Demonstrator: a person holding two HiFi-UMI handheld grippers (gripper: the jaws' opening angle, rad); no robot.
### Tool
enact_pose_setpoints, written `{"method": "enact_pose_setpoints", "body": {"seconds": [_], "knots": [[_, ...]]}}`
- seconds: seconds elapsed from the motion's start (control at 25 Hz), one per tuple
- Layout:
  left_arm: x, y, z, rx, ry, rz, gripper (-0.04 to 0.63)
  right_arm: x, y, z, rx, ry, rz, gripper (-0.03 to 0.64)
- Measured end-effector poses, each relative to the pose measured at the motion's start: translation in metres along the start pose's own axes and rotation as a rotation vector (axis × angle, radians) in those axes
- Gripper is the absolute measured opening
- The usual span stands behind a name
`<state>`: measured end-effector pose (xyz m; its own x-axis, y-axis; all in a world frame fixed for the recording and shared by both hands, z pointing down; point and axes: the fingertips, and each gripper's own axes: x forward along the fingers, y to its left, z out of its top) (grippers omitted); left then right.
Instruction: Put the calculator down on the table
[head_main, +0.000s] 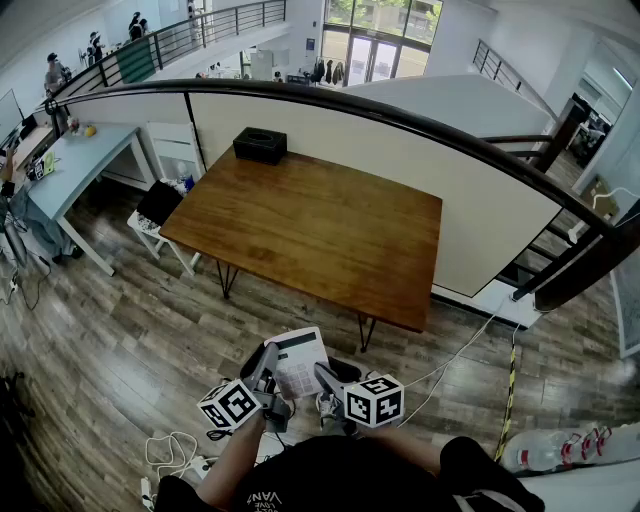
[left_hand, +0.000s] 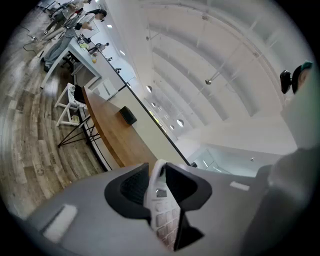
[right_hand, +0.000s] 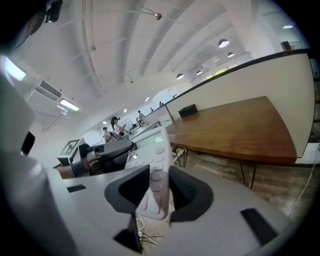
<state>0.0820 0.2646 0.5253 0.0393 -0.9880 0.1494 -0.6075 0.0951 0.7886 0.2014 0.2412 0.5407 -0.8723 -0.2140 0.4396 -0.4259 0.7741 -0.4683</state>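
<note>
Two grippers are sharing one load.

Head view: the left gripper (head_main: 268, 358) and right gripper (head_main: 326, 376) are holding the calculator (head_main: 298, 362) in the air, short of the tabletop's (head_main: 330, 235) near edge and over plank floor (head_main: 120, 340). Judging this as the carry step; the next move calls for reaching forward over bare wood and lowering flat. A black box (head_main: 260, 145) is sitting at the far left corner.

Left gripper view: the jaws are pinching the calculator's edge.

Right gripper view: the jaws are clamping its keypad end. A white partition (right_hand: 280, 75) is backing the table.

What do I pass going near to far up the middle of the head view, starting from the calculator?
The calculator, gripped by left gripper and right gripper → wooden table → black box at its far edge → curved railing.
</note>
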Motion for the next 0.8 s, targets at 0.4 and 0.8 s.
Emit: {"method": "enact_pose_setpoints", "body": {"seconds": [0.4,0.8], "knots": [[-0.037,-0.012,-0.014,0.008,0.017,-0.033,0.107,-0.029,0.029,-0.022,0.008,-0.037,-0.023,0.132],[-0.024,-0.009,-0.010,0.006,0.008,-0.039,0.100,-0.025,0.021,-0.010,0.000,-0.047,-0.026,0.133]]}}
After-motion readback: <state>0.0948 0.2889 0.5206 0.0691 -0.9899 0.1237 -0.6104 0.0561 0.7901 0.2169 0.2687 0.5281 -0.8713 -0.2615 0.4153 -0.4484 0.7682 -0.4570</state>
